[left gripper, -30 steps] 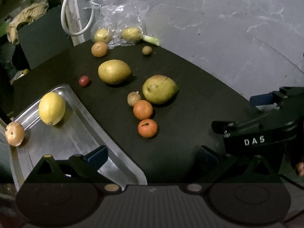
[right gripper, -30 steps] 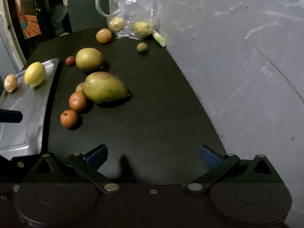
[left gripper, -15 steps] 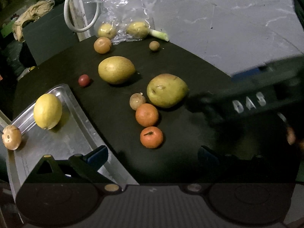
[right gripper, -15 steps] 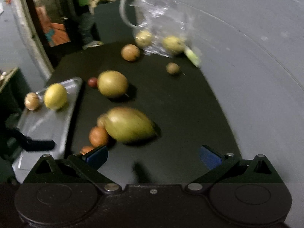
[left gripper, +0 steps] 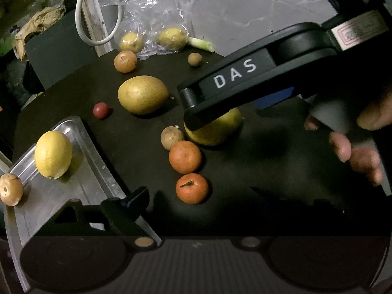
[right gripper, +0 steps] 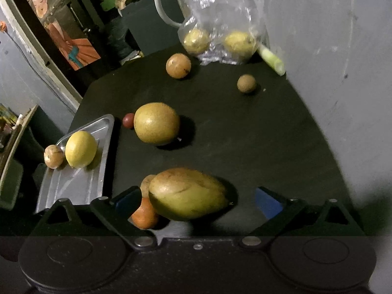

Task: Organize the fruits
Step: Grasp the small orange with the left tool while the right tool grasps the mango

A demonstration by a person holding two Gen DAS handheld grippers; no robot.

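Your table top is matte black, set against a pale grey wall with faint lighter veins. The tray is bare silver metal, and on it you have a bright yellow lemon and a tan, brown-flecked small fruit. The mango between your right gripper's fingers is yellow-green with brownish blotches; the rounder pear is dull gold, finely speckled. Two mandarins are vivid orange, the nearer one with a dark green stem star. The tiny fruit is dark red. Your right gripper is black with blue pads; its side carries white letters "DAS". The bag is clear plastic over two yellow fruits.
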